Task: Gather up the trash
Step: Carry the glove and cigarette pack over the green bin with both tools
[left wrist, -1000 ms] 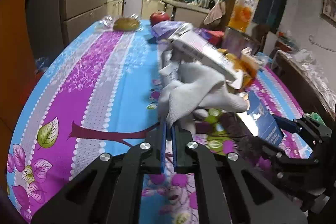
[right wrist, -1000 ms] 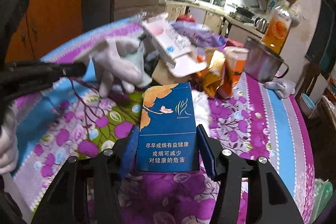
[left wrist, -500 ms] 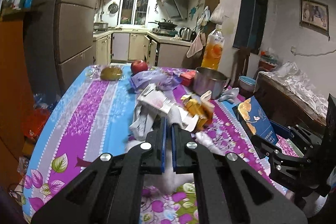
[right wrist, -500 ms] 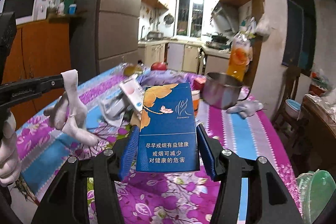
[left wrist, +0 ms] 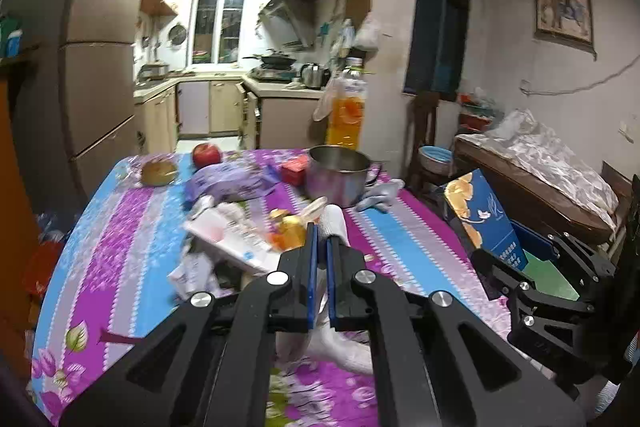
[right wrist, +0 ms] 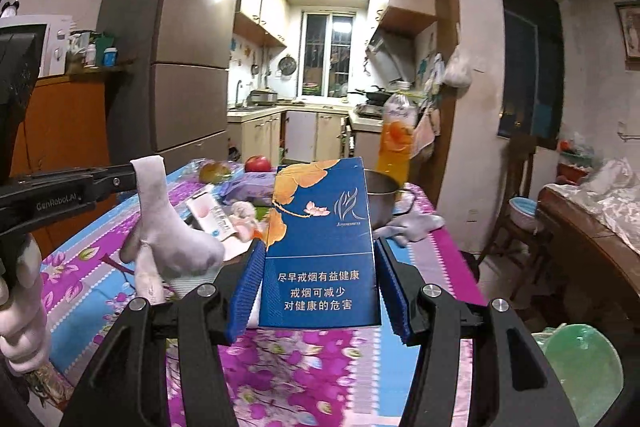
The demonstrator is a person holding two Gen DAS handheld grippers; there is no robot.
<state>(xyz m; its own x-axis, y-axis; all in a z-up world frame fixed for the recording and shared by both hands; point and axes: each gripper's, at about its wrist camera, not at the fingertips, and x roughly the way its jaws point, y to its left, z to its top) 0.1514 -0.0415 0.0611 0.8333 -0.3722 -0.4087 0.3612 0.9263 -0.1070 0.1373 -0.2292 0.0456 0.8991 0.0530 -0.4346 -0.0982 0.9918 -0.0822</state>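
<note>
My left gripper (left wrist: 319, 239) is shut on a white cloth glove (left wrist: 335, 223), which hangs from its tips above the table; the glove also shows in the right wrist view (right wrist: 160, 227). My right gripper (right wrist: 318, 259) is shut on a blue cigarette carton (right wrist: 320, 243), held upright above the table's right side; the carton also shows in the left wrist view (left wrist: 484, 215). A heap of trash lies mid-table: a white flat box (left wrist: 232, 235), crumpled paper (left wrist: 192, 273) and orange wrappers (left wrist: 286, 227).
The table has a purple and blue floral cloth (left wrist: 120, 227). At its far end stand a steel pot (left wrist: 338, 177), an orange drink bottle (left wrist: 346, 107), a red apple (left wrist: 206, 154), a purple bag (left wrist: 230, 183) and another glove (left wrist: 378, 193). A green bin lid (right wrist: 580, 359) sits low right.
Both grippers have risen and pulled back from the trash heap. The glove has been lifted off the pile and the carton off the table, and more of the room shows.
</note>
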